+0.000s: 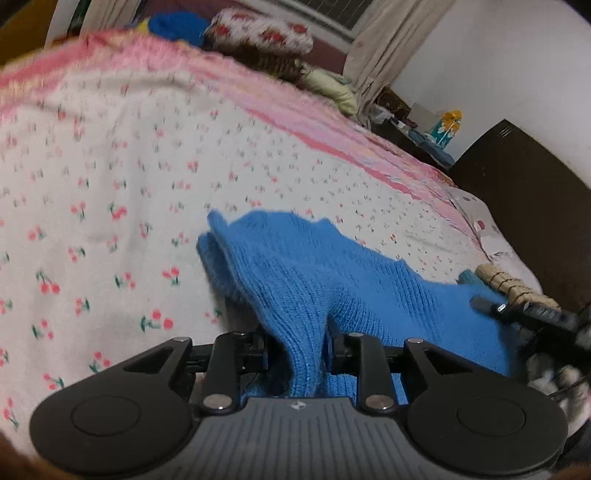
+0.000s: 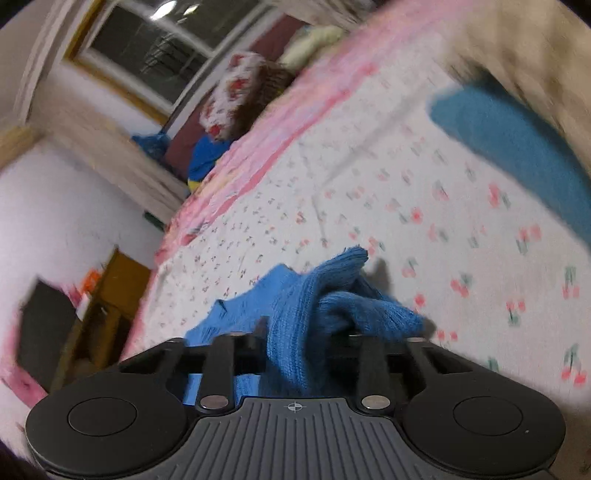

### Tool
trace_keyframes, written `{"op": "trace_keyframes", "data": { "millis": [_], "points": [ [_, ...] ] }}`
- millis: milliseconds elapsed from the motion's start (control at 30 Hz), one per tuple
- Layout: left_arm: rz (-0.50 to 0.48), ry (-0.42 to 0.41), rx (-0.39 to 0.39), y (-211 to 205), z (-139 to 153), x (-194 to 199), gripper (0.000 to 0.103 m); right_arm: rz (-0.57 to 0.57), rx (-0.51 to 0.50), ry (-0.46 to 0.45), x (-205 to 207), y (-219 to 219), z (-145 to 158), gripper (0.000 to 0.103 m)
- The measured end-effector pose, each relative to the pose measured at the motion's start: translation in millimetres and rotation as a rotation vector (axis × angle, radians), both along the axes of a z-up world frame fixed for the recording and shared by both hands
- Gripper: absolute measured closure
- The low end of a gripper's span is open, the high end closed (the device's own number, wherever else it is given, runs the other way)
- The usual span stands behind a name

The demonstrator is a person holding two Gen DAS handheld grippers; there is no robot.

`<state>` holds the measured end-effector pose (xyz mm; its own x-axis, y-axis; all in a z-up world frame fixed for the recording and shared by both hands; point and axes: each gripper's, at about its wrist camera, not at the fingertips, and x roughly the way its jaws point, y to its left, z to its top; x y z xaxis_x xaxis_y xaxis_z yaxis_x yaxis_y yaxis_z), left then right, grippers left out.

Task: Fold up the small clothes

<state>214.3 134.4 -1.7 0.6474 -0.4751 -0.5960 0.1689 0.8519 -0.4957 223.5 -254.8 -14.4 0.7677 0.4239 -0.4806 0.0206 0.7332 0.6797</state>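
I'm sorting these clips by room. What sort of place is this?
Most likely a bedroom in a home. The blue knit garment lies on a bed spread with a cherry-print sheet, pillows are piled at its far end, and a curtained window is behind them.

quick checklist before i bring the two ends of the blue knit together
1. Left gripper gripping the blue knit garment: ok, jaws shut on a fold.
2. Right gripper gripping the same garment: ok, knit bunched between the jaws.
3. Garment smooth between grips: not ok, it is bunched and creased.
4. Bedspread bare ahead of the left gripper for laying down: ok.
5. Blue-and-beige cloth out of the right gripper's path: cannot tell, blurred.
6. Which edges are held: cannot tell.
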Motion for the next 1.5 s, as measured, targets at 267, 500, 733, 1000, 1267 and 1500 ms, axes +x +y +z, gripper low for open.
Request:
{"op": "trace_keyframes", "data": {
  "millis": [267,500,733,1000,1267,1500],
  "points": [
    [0.030,0.041,-0.023,9,-13,-6,0.065,-0.043,-0.096,0.036,11,-1,-15,0.076],
    [0.030,0.042,0.011,12,-8,-11,0.065,-0.036,-0.057,0.033,0,-7,-1,0.068],
    [0.057,0.013,0.019,17,2,-30,0.065,-0.061,-0.291,-0.024,-49,-14,25,0.052],
    [0.051,-0.109,0.007,8,47,-43,0.065,-0.108,-0.401,0.033,-14,-12,25,0.066],
    [-0.191,-0.108,-0.041,-78,39,-13,0.065,-0.052,-0.166,0.058,-20,-22,1,0.064],
    [-0.285,-0.042,-0.031,-126,15,-9,0.065,-0.112,0.124,0.104,-4,-48,-16,0.053]
  ]
}}
